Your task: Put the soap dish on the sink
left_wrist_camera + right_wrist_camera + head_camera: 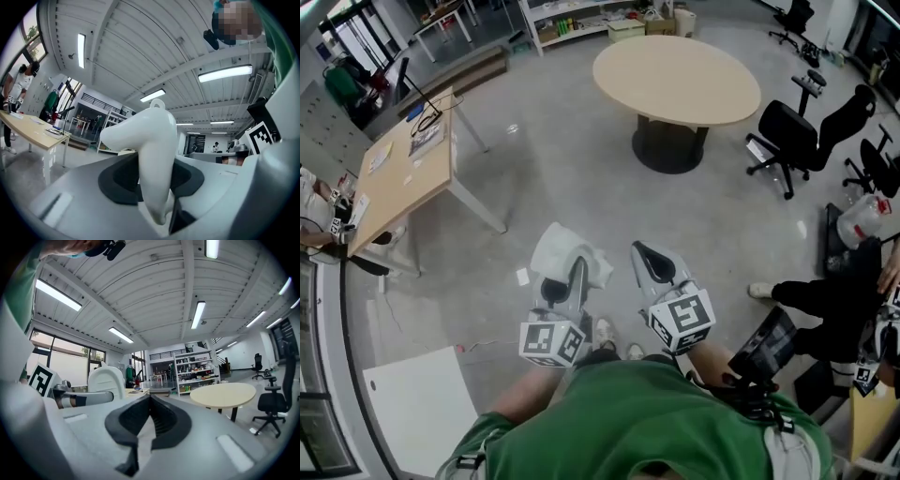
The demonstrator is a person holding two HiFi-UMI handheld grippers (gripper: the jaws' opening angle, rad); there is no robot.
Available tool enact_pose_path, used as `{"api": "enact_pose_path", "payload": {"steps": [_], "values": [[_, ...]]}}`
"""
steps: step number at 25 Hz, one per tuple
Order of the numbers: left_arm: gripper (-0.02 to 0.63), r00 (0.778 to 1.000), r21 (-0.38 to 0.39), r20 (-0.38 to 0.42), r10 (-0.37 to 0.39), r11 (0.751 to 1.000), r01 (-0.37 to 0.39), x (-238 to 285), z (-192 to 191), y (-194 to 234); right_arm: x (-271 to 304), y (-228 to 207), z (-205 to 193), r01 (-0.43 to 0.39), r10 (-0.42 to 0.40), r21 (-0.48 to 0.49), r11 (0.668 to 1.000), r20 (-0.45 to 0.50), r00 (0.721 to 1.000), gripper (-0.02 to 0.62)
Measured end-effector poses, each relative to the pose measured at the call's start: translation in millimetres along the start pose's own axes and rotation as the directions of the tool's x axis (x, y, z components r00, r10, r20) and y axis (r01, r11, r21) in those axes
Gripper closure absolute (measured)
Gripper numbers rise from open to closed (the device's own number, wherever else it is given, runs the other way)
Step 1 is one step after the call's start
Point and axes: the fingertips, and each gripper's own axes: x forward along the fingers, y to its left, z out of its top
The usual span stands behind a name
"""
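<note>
Jaws of the left gripper clamp the white soap dish; those of the right gripper meet, empty.

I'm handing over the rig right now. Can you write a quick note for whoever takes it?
Left claw: clamped on the white soap dish, carried in the air.
Right claw: shut, nothing in it.
Sink: in no view; ahead are open floor, a round table and a desk.
Done: dish is in hand. Left: find the sink, set the dish on it, release.
</note>
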Motion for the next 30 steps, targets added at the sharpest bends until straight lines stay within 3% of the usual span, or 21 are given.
{"api": "enact_pose_path", "payload": {"steps": [18, 23, 30], "values": [[0.453, 0.982, 0.016, 0.012, -0.191, 0.982, 0.191, 92.9, 10.5, 38.4, 65.3, -37.9, 14.8, 0.216, -0.216, -0.025, 0.976, 0.027, 0.976, 0.592], [0.453, 0.979, 0.019, -0.002, -0.204, 0.979, 0.204, 111.7, 7.5, 39.4, 73.5, -50.5, 14.2, 0.239, -0.239, -0.025, 0.971, 0.022, 0.971, 0.592], [0.453, 0.980, 0.029, -0.013, -0.198, 0.980, 0.198, 159.0, 0.9, 19.7, 81.9, -101.4, 19.7, 0.248, -0.248, -0.022, 0.968, 0.020, 0.969, 0.592]]}}
